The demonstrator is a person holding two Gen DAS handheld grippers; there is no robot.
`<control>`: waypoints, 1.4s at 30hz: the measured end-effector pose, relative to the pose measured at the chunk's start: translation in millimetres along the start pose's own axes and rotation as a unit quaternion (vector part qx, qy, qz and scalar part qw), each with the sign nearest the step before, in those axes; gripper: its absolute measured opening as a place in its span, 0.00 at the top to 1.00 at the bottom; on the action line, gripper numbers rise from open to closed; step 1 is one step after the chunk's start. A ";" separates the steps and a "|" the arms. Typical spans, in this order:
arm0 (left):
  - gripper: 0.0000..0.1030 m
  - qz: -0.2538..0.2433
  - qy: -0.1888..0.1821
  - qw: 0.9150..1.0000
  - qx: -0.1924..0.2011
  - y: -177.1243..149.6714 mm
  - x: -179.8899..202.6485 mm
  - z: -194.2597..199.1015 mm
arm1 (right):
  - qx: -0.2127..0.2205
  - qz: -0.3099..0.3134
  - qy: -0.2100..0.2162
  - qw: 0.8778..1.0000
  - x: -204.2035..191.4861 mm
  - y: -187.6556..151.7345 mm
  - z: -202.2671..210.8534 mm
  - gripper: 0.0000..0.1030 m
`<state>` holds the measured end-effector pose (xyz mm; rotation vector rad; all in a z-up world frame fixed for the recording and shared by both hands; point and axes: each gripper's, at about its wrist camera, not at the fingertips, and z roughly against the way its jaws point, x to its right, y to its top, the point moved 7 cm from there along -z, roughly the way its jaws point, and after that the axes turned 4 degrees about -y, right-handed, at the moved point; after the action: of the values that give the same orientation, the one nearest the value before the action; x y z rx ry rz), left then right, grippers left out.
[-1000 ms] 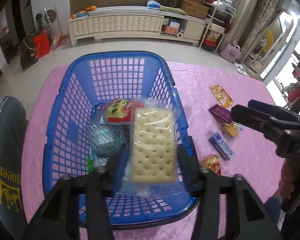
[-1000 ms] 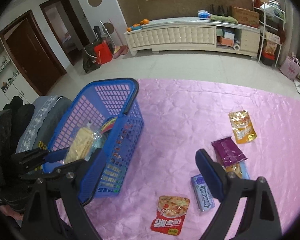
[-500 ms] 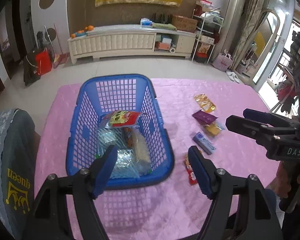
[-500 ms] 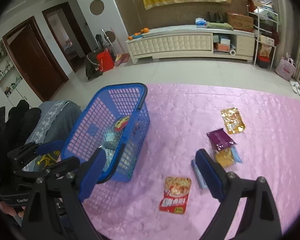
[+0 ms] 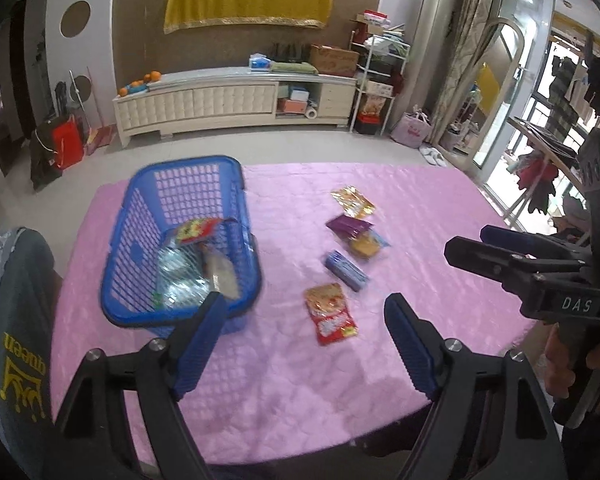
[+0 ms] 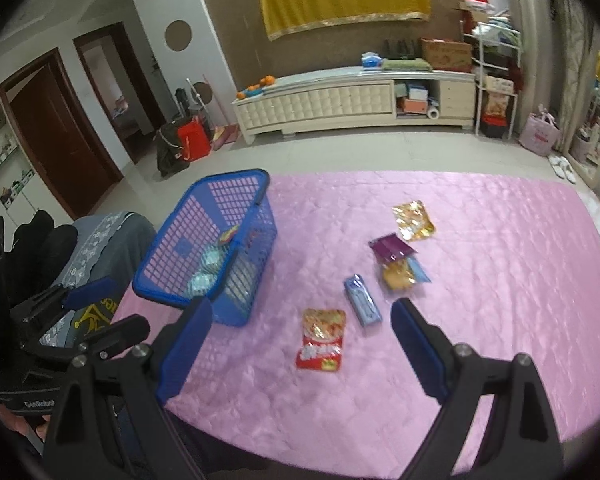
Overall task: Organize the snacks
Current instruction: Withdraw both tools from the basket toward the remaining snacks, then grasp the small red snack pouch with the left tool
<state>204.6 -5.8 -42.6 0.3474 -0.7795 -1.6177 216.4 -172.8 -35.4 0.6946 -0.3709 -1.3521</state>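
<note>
A blue plastic basket (image 5: 120, 248) (image 6: 160, 248) stands on the left of the pink table (image 5: 400, 208). Inside lie a cracker packet (image 5: 220, 272), a red-green packet (image 5: 196, 230) and clear bluish packets (image 5: 176, 276). To its right, on the cloth, lie a red pouch (image 5: 331, 314) (image 6: 322, 340), a blue packet (image 5: 346, 270), a purple packet (image 5: 348, 226), an orange biscuit packet (image 5: 366, 245) and a gold pouch (image 5: 353, 201). My left gripper (image 5: 304, 304) hangs above the table's near edge, its jaws opening with nothing between them. My right gripper (image 6: 302, 308) is open and empty beside it.
A chair draped in grey cloth (image 5: 16, 320) stands at the table's left. The table's near edge runs just below both grippers. A hand (image 5: 560, 364) holds the right gripper's handle. A white cabinet (image 5: 236, 100) stands across the tiled floor.
The left gripper let go of the cracker packet, which now lies in the basket, and its jaws widened. Both grippers drew back and up from the table.
</note>
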 end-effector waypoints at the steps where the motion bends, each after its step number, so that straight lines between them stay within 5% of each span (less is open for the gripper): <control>1: 0.23 0.001 -0.001 1.000 -0.002 -3.1 2.5 -1.8 | -0.001 -0.003 -0.002 1.000 3.7 -4.0 1.0 0.09; 8: 0.23 0.007 -0.010 1.000 -0.023 -26.6 25.2 -19.8 | -0.008 -0.031 0.002 0.999 27.3 -31.7 7.5 0.09; 21: 0.23 0.021 -0.007 0.997 -0.080 -61.0 45.4 -79.1 | -0.046 -0.014 -0.054 0.997 71.4 -81.5 -27.5 0.10; 26: 0.23 0.022 -0.001 0.995 -0.102 -66.3 47.4 -107.0 | -0.053 0.002 -0.084 0.995 86.4 -91.0 -48.6 0.10; 42: 0.23 0.026 0.032 0.984 -0.175 -78.1 27.0 -216.6 | -0.096 -0.030 -0.081 0.992 127.8 -99.0 -121.2 0.10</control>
<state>275.0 -92.3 -245.9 0.1244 -0.4404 -1.6501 242.0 -273.6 -208.6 0.4398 -0.3456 -1.4842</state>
